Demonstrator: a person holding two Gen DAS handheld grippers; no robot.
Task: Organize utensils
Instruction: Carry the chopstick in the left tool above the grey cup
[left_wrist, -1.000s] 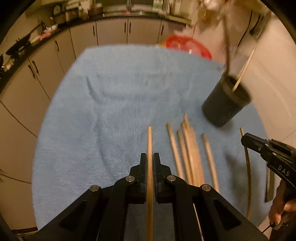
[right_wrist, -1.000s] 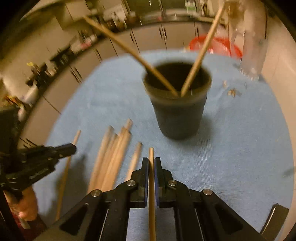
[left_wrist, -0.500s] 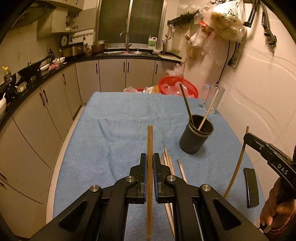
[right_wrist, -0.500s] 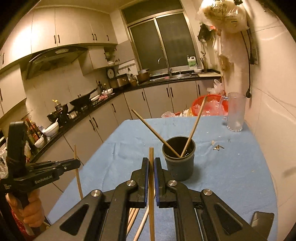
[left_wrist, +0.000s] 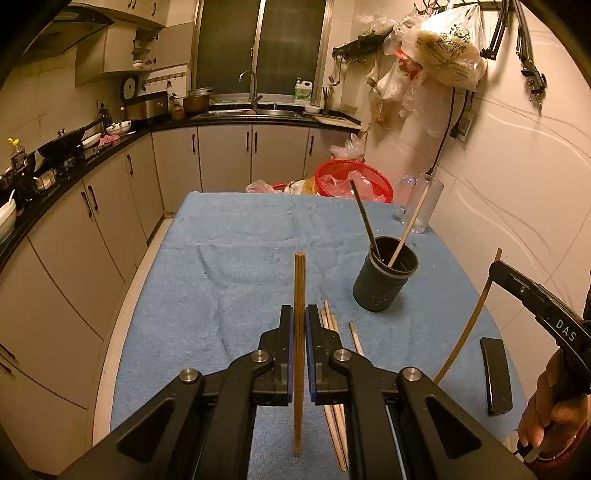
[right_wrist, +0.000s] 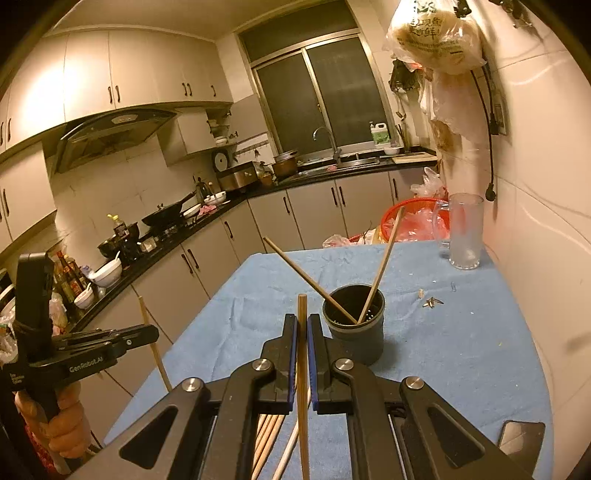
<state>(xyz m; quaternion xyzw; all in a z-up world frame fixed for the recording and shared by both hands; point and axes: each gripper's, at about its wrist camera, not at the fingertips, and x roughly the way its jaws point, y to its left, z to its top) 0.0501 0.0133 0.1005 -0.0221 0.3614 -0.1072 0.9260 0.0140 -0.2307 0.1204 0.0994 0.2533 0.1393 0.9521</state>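
Task looks partly done, approx. a third at best. The dark cup (left_wrist: 384, 282) stands upright on the blue towel (left_wrist: 236, 258) over the bench, towards the far right, w/ two chopsticks (right_wrist: 382, 264) already in it, leaning apart in a V. The left gripper (left_wrist: 300, 328) has its fingers clamped on one chopstick (left_wrist: 299, 280), which runs straight along the fingers, tip pointing away, held up over the towel and well left of the cup. The right gripper (right_wrist: 302, 336) is likewise clamped on a chopstick of its own (right_wrist: 302, 314), tip just short of the cup's near-left side in its view, though the fisheye makes the real gap hard to judge. So two sticks are in hand but not yet in the cup. Left to do: a loose bundle of chopsticks (left_wrist: 330, 321) lies flat on the towel, near side of the cup, just right of the left gripper; maybe five or six, can't count exactly as the grippers hide part of them. Next step, prob.: tip each held stick upright over the cup mouth and drop it in, right one first since it's nearer. Then pick the rest off the towel one by one. Other stuff not part of the job: a dark flat phone-like slab (left_wrist: 496, 374) at the near right edge, a glass mug (right_wrist: 464, 230) far right, small bits (right_wrist: 432, 302) on the towel beside it.
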